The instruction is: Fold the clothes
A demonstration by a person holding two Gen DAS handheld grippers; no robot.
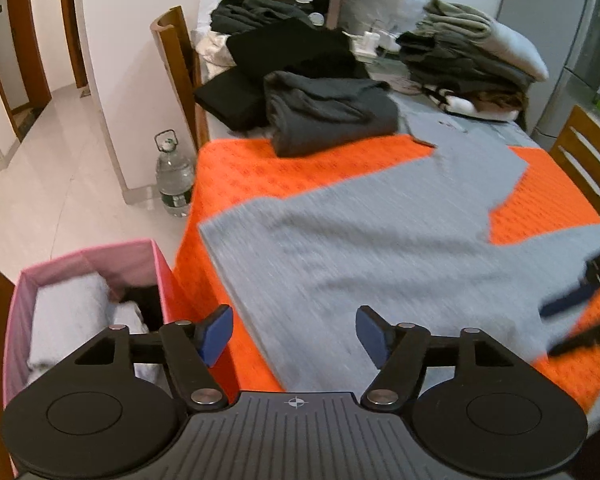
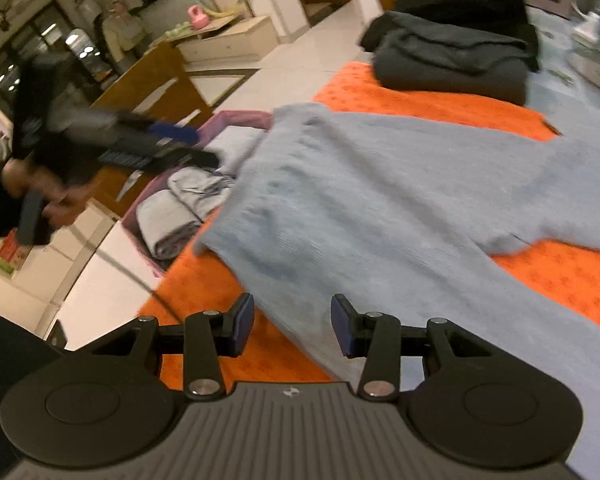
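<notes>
A light grey knit sweater (image 1: pixel 380 240) lies spread flat on the orange cloth (image 1: pixel 300 164) on the table; it also shows in the right wrist view (image 2: pixel 380 200). My left gripper (image 1: pixel 294 336) is open and empty, above the sweater's near hem at the table's left edge. My right gripper (image 2: pixel 292 326) is open and empty, just above the sweater's near edge. The right gripper shows blurred at the right edge of the left wrist view (image 1: pixel 584 312). The left gripper shows blurred in the right wrist view (image 2: pixel 140 144), held in a hand.
A pink basket (image 1: pixel 88 264) with folded grey clothes stands beside the table's left edge. Folded dark clothes (image 1: pixel 324 112) and further piles (image 1: pixel 468 52) sit at the table's far end. Wooden chairs (image 1: pixel 176 64) flank the table. A water bottle (image 1: pixel 174 176) stands on the floor.
</notes>
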